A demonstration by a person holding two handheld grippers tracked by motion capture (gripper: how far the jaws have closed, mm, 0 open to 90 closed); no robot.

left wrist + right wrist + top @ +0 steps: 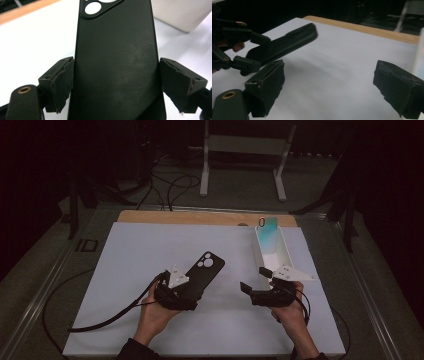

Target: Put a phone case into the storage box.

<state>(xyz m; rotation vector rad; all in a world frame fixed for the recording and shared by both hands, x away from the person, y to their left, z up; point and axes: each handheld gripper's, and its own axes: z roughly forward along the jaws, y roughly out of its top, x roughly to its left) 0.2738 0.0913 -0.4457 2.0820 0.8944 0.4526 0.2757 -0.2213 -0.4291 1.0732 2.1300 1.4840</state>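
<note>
White sheeting covers most of the table, with a strip of bare wood showing along its far edge. Beyond that the room is dim: grey floor, a tangle of dark cables, and the legs of a pale metal frame standing well back.

The left gripper is clamped on the lower end of a black phone case. In the left gripper view its two pads press against the case's long edges, and the case runs straight ahead of the jaws, with the round camera cutouts at the far end. From the right gripper view the case sits lifted off the sheet, tilted up towards its far end, with a faint shadow beneath it.

The right gripper has its jaws wide apart with nothing between them, only bare white surface. Just ahead of it and slightly to its right stands a white trough-shaped holder with a teal phone leaning in it. The two grippers are near each other, not touching.
</note>
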